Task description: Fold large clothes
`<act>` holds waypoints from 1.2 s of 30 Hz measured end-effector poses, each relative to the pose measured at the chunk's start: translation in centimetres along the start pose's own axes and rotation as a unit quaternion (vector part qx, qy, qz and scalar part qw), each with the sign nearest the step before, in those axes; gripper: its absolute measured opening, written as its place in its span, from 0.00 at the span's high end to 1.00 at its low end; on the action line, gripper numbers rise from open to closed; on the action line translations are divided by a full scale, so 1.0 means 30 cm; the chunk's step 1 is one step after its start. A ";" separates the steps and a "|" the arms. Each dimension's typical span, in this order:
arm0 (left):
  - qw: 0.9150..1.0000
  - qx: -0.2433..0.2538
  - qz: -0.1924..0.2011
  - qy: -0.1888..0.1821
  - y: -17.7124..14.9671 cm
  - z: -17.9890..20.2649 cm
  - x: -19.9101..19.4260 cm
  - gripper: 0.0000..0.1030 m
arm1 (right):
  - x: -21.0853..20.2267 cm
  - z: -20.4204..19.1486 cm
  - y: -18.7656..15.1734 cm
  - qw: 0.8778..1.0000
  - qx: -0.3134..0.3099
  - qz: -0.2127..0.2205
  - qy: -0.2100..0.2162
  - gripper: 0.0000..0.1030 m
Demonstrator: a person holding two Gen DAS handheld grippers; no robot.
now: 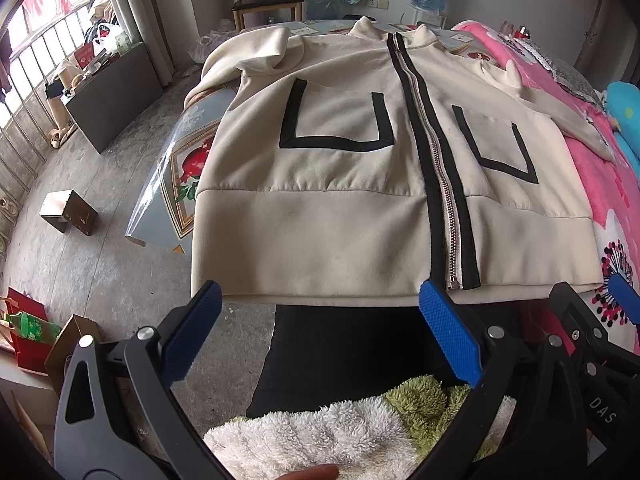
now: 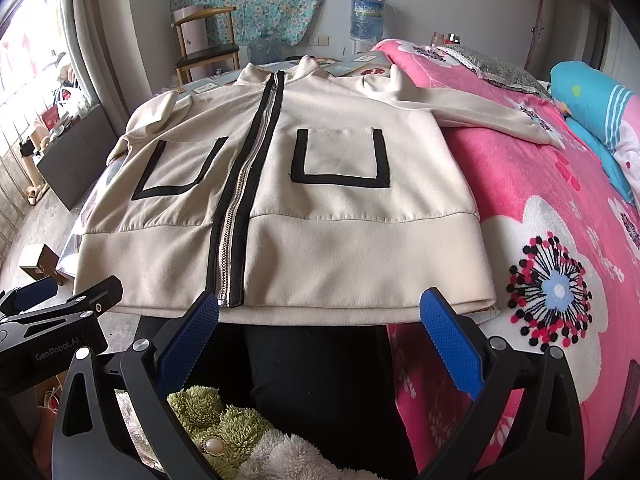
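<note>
The cream fleece zip-up jacket [image 1: 344,168] lies front-up and spread flat across the surface [image 1: 180,184], a table under a glossy printed plastic cover, filling most of it. Beyond the jacket's right side the pink flowered plush bed blanket [image 2: 540,208] starts, and one sleeve [image 2: 492,116] trails onto it; the other sleeve [image 1: 256,52] is bunched near the collar. Black ribbed tape flanks the metal zipper [image 1: 438,176], which is closed, and black trim outlines two square patch pockets [image 2: 340,156].

Folding looks not yet begun: both tools hover just short of the jacket's hem [image 2: 304,312]. The left claw [image 1: 320,344] is spread wide, holding nothing; the right claw [image 2: 320,344] is equally spread and empty. Their blue ridged rubber pads [image 1: 448,336] should bite well on the soft, thick cloth.

A sensible next move would be pinching a hem corner and shoulder, or bringing the sleeves in over the chest first.
</note>
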State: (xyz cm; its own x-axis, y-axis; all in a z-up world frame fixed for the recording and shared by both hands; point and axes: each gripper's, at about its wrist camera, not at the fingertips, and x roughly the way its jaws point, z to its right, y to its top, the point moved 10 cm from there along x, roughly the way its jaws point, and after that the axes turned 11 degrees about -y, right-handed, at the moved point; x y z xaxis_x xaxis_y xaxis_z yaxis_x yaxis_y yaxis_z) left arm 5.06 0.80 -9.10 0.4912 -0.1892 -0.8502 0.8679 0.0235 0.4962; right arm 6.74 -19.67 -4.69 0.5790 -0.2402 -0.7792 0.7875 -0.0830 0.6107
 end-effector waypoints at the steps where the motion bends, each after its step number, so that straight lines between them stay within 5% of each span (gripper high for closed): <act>1: 1.000 -0.001 -0.001 -0.001 0.000 0.001 0.002 0.07 | 0.000 0.003 0.003 1.000 0.000 0.000 -0.001 0.05; 13: 1.000 -0.002 0.007 0.007 0.049 -0.055 0.043 0.07 | 0.046 0.038 0.043 1.000 0.002 0.005 -0.029 0.05; 20: 0.999 -0.010 0.043 0.016 0.161 -0.184 0.063 0.07 | 0.085 0.039 0.169 0.998 -0.013 0.050 -0.039 0.05; 27: 0.993 -0.058 0.102 0.016 0.363 -0.460 0.045 0.07 | 0.138 -0.164 0.365 0.995 -0.069 0.069 0.037 0.05; 32: 0.979 -0.095 0.178 0.011 0.534 -0.697 0.001 0.07 | 0.188 -0.405 0.498 0.986 -0.101 0.074 0.113 0.05; 36: 0.978 -0.129 0.166 0.008 0.658 -0.880 0.079 0.07 | 0.251 -0.574 0.530 0.980 -0.126 0.056 0.143 0.05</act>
State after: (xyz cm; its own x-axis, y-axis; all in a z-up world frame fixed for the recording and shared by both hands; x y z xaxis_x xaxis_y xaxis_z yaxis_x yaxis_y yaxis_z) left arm 25.31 26.72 -5.96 0.7490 -0.1144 -0.6526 0.6486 0.3276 0.6870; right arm 27.27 -6.15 -3.28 0.6726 0.0500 -0.7383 0.7213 0.1785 0.6692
